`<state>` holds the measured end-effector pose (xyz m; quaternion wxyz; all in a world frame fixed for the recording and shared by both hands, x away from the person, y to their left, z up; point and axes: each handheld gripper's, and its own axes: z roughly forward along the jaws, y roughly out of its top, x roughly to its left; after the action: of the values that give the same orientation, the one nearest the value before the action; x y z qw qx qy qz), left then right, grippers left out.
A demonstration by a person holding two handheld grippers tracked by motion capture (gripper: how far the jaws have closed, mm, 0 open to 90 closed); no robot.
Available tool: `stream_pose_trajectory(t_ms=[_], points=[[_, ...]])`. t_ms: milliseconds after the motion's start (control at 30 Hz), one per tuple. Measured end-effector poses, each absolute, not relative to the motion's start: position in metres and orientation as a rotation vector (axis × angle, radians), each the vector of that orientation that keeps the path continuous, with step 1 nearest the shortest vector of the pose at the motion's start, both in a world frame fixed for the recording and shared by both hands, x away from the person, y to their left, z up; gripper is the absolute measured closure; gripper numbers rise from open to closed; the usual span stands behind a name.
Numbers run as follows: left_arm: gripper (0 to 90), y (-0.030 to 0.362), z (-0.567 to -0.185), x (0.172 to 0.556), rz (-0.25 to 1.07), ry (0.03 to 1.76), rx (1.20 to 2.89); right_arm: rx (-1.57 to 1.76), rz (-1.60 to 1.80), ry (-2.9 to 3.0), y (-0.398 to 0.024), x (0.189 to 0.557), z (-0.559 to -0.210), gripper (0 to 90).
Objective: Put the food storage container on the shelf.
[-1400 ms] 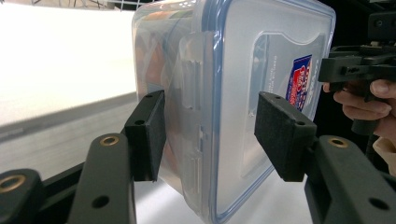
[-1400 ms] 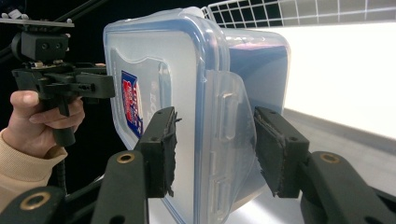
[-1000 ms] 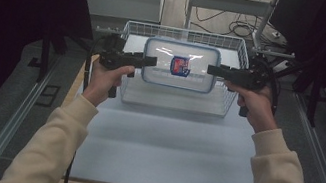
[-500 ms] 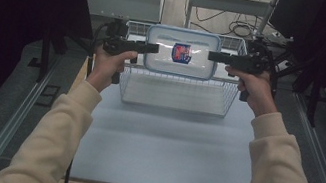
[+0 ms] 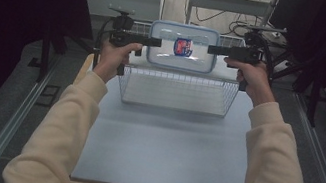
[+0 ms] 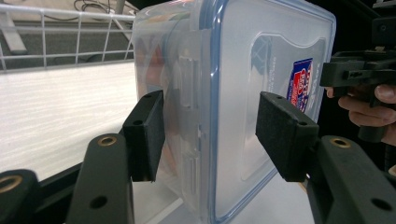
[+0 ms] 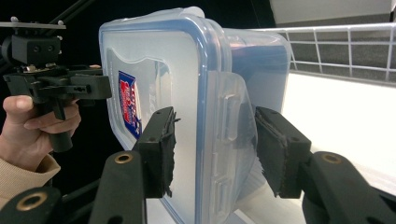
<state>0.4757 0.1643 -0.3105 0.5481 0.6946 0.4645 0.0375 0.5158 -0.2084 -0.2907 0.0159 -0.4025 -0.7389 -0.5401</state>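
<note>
The clear rectangular plastic container with a blue-rimmed snap lid [image 5: 182,47] is held up in the air between the two grippers, above the far part of the white wire basket [image 5: 176,90] that stands on the pale grey table [image 5: 162,142]. Its lid faces the person, with a red and blue label [image 5: 183,47] near the middle. The left gripper [image 5: 154,42] meets the container's left short end and the right gripper [image 5: 213,49] its right short end — each held level in a hand, cream sleeves running back to the bottom of the high view. In the left gripper view the jaws straddle the container's [image 6: 233,93] edge at the side latch, one pad behind the body and one in front of the lid; small gaps show at the pads, so I cannot tell how firmly they bite. The right gripper view shows the same — jaws set narrowly either side of the latched edge [image 7: 201,116], the other hand's gripper [image 7: 100,87] beyond.
</note>
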Motion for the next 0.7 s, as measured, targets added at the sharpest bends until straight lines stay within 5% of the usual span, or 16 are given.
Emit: stream_pose_trajectory(t_ms=[700], points=[[38.4,0.166,-0.319,0.511,-0.051,1.226,1.54,-1.478,-1.594,-2.125,-0.204,0.547,-0.296,46.6]])
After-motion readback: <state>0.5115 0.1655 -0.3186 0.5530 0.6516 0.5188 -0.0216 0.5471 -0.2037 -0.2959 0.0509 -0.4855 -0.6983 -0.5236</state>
